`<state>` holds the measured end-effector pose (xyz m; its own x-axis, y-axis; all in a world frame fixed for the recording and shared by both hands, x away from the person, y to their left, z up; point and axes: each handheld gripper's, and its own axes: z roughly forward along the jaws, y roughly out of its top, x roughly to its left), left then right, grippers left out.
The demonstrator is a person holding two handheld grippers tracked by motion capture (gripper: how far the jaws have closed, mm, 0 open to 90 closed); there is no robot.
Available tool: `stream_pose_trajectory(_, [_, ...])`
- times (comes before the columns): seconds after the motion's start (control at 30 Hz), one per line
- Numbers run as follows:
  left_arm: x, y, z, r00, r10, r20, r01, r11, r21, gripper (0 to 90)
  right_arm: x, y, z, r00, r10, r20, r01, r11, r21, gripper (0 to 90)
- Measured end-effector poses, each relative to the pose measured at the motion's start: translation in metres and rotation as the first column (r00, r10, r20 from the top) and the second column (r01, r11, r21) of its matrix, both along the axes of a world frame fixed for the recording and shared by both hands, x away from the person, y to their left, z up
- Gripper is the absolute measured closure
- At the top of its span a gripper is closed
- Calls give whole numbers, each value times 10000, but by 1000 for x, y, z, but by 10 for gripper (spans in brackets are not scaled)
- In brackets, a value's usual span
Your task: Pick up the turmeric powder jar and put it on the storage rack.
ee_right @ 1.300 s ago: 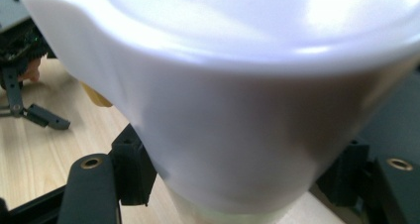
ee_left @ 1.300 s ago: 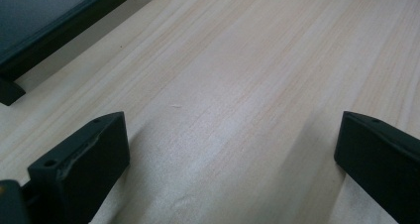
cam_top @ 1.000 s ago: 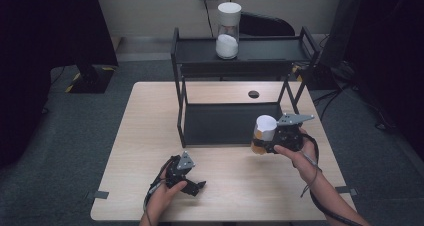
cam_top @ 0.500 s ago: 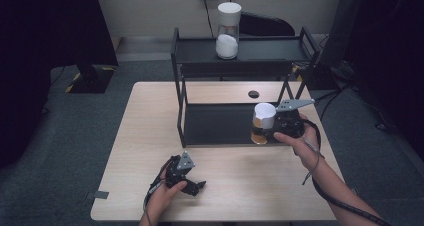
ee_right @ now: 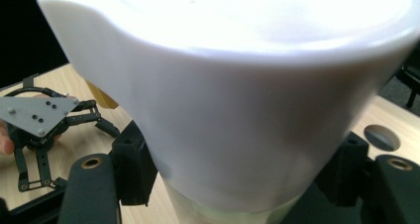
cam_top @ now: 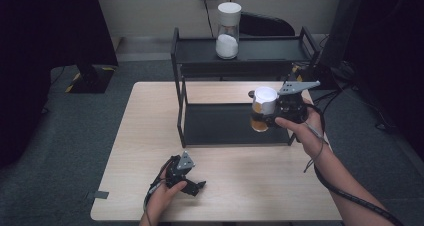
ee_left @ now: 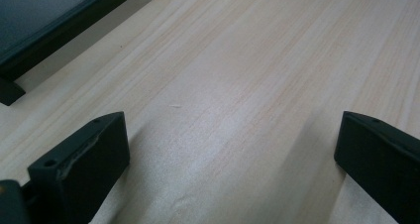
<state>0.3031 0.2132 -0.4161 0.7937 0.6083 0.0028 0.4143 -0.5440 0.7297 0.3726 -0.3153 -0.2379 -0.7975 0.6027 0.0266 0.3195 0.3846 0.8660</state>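
Right gripper [cam_top: 269, 117]: black jaws clamped on the sides of a clear jar with a wide white lid and amber contents [cam_top: 262, 108], pads pressing just under the lid, as seen close up in the right gripper view [ee_right: 233, 184], where the white lid swells across the frame and the pale body of the jar narrows down between the two pads. Jar held upright in the air, clear of the table, in front of the right end of the black two-tier metal shelf rack [cam_top: 240, 51] and above the right part of its lower tier. Right hand [cam_top: 302, 131] wrapped around the gripper body from behind, forearm stretched in from the lower right corner, grey three-cornered plate on top, cable looping down past the wrist. Left gripper [cam_top: 192, 186]: jaws spread wide with nothing between them, only bare pale wood grain between the two black tips in the left gripper view [ee_left: 228, 149], tips low over the light wooden table [cam_top: 150, 136] and angled towards its right side. Left hand [cam_top: 162, 196] low near the front edge of the table, gripper body cradled in the palm, well apart from the jar. On the top tier of the rack, a second clear jar with a white lid and white powder [cam_top: 228, 30], upright.
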Motion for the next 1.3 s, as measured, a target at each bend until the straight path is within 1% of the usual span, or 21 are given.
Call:
stream_pose_trajectory(0.23, [0,0,0,10000,1,9,-1,10000,-4,0,1,-2,20,9999,-55,121,53,9999,94,305])
stream_pose_trajectory(0.4, [0,0,0,10000,2,9,-2,10000,-7,0,2,0,36,9996,-111,243,112,9999,-33,305])
stream_pose_trajectory(0.53, [0,0,0,10000,1,8,-1,10000,-8,0,4,1,48,9997,-111,210,112,9999,-55,305])
stream_pose_trajectory(0.63, [0,0,0,10000,2,6,-2,10000,-8,0,7,1,56,9998,-86,197,85,10000,41,305])
stream_pose_trajectory(0.83, [0,0,0,10000,1,8,-1,10000,-7,0,7,5,74,9994,-108,341,108,9999,-20,305])
stream_pose_trajectory(0.9, [0,0,0,10000,2,6,-2,10000,-8,0,8,6,79,9991,-123,406,124,9999,-9,305])
stream_pose_trajectory(1.13, [0,0,0,10000,-2,-3,2,10000,1,0,13,7,95,9991,-173,386,171,9998,70,305])
stream_pose_trajectory(1.3, [0,0,0,10000,-2,-3,2,10000,0,0,18,9,106,9988,-192,449,192,9998,11,305])
